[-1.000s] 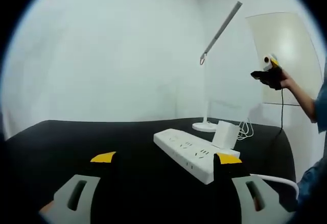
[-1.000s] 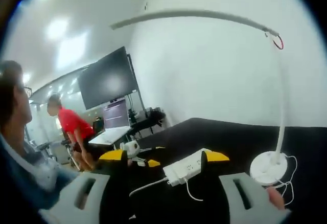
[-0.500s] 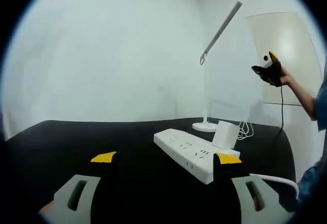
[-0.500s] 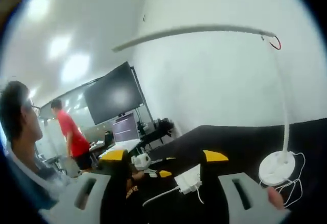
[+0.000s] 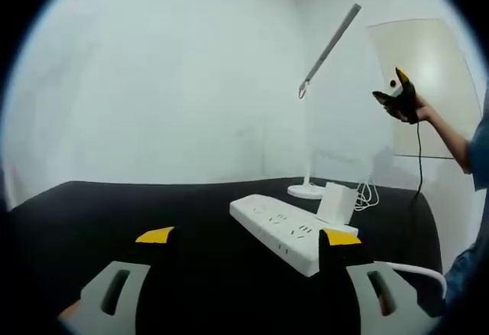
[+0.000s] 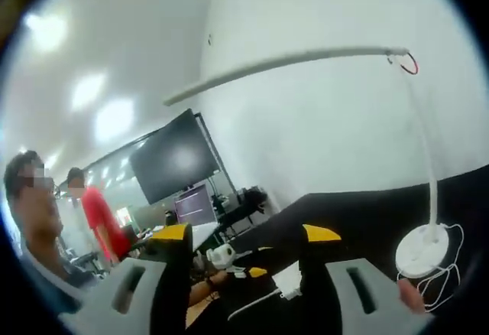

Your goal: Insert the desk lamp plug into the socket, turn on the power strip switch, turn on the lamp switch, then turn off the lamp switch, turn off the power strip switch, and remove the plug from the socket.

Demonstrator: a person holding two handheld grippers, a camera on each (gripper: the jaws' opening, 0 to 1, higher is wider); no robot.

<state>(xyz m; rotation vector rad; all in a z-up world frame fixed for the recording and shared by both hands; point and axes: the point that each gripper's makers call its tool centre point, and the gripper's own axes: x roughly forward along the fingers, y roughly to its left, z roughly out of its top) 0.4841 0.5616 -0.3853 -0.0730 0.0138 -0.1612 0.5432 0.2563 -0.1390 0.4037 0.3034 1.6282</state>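
The plug (image 5: 336, 201) sits in the strip (image 5: 290, 230); lamp (image 5: 325, 48) looks unlit. Left claw (image 5: 248, 237) and right claw (image 6: 244, 233) are both released, empty; switching likely remains.

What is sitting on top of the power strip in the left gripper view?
A white plug adapter stands at the far end of the power strip; the other sockets are bare. Whether its prongs are fully seated is hidden.
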